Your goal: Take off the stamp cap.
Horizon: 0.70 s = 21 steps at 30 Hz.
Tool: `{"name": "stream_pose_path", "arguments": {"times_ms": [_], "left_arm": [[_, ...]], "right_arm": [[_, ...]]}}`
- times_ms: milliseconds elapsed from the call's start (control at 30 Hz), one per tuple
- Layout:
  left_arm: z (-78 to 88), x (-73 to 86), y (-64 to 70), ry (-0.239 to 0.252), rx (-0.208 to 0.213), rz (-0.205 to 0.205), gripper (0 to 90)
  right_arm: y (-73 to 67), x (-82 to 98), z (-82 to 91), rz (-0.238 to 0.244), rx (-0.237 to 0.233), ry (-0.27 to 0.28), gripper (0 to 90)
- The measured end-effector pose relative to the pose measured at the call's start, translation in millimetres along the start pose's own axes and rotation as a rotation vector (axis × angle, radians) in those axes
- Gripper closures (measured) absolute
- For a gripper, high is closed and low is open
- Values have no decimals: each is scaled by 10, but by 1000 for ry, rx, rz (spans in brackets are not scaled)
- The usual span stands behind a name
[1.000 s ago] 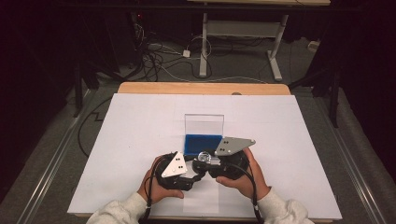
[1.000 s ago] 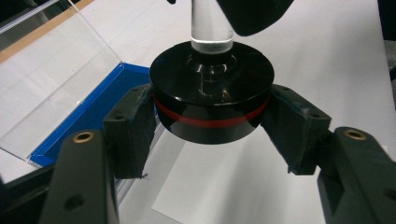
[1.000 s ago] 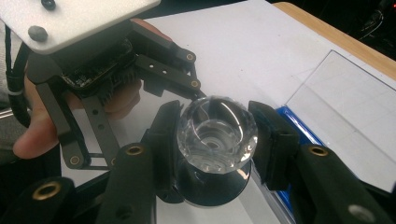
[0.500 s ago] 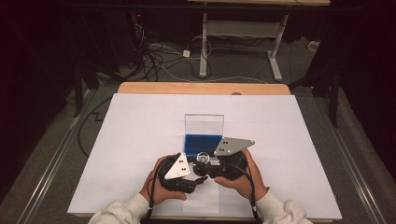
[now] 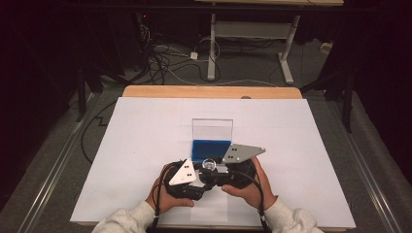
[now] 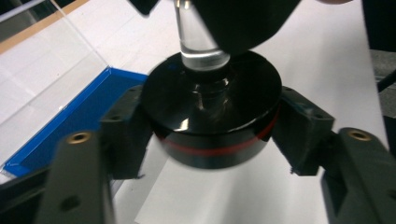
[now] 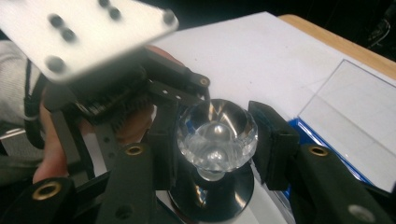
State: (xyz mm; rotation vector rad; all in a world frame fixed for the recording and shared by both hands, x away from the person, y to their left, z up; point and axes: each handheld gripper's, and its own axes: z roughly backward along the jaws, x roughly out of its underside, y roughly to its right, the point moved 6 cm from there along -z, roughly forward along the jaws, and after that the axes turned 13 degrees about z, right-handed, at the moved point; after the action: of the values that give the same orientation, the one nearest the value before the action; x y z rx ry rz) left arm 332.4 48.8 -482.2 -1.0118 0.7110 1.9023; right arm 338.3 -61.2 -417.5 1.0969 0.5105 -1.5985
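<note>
Clear faceted glass knob on a stem (image 7: 216, 137), set in a round black base with a red band (image 6: 212, 116). It sits low over the near middle of the counter (image 5: 311, 145), between both hands, just in front of the blue tray with an upright clear lid (image 5: 212, 141).

Right tongs (image 7: 215, 140): clenched on the glass knob, one pad at each side of its faceted head. In the left gripper view the stem rises from the base into the dark body of this gripper.

Left tongs (image 6: 212, 135): jaws stand at either side of the black base and have just been opening. The base is between them; the pads look to stand just clear of its rim, so released rather than gripping.

Surface: white sheet covers most of the counter, a pale wood edge showing at the far side. Beyond: dark room, grey floor, loose cables (image 5: 165, 58), a white-legged table frame (image 5: 252, 34).

View differences: the high view gives the layout, grey three-cornered plates topping both grippers, and pale sleeves (image 5: 126, 221) entering from below. The left gripper view gives the red band and the glossy top of the base. The right gripper view gives the knob's facets and the other hand (image 7: 51, 154) behind.
</note>
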Motion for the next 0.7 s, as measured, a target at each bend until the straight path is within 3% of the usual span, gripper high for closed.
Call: {"name": "stream_pose_path", "arguments": {"times_ms": [100, 133, 700], "left_arm": [[5, -6, 0, 10, -8, 0, 286], [10, -7, 3, 10, -4, -3, 346], [10, 8, -22, -5, -26, -1, 354]], "right_arm": [[-19, -9, -6, 3, -6, 10, 566], [-29, -10, -15, 3, -9, 10, 565], [-17, -7, 6, -10, -7, 31, 566]]}}
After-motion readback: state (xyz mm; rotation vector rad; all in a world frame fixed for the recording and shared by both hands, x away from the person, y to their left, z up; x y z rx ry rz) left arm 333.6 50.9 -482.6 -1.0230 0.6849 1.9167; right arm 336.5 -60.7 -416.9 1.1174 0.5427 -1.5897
